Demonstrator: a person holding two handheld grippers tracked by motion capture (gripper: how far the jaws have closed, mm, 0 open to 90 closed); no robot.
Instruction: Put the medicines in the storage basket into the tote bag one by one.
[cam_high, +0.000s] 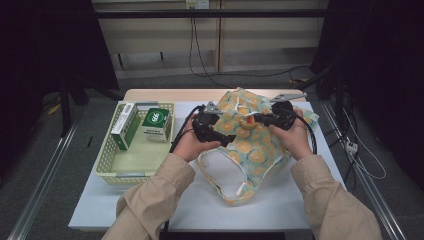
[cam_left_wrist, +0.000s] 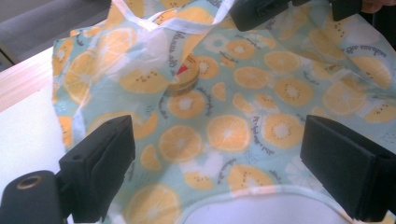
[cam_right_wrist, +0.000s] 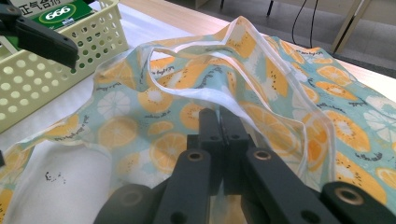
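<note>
The high view looked forward and down on the whole table (cam_high: 280, 200) from above. Both gripper views sat low and close, sharing the fruit-print bag (cam_left_wrist: 233, 135).

A cloth bag (cam_high: 250, 145) lay spread on the table (cam_high: 280, 205), in the middle and toward the right. Left of it, just beside its edge, stood a basket (cam_high: 107, 167) with two boxes (cam_high: 156, 124) in its far end, side by side. Inside the bag's mouth sat a small round tin (cam_left_wrist: 183, 79). The left gripper (cam_high: 216, 131) hung over the bag's left part, the right gripper (cam_high: 256, 119) over its far right part, jaws facing each other.
</note>
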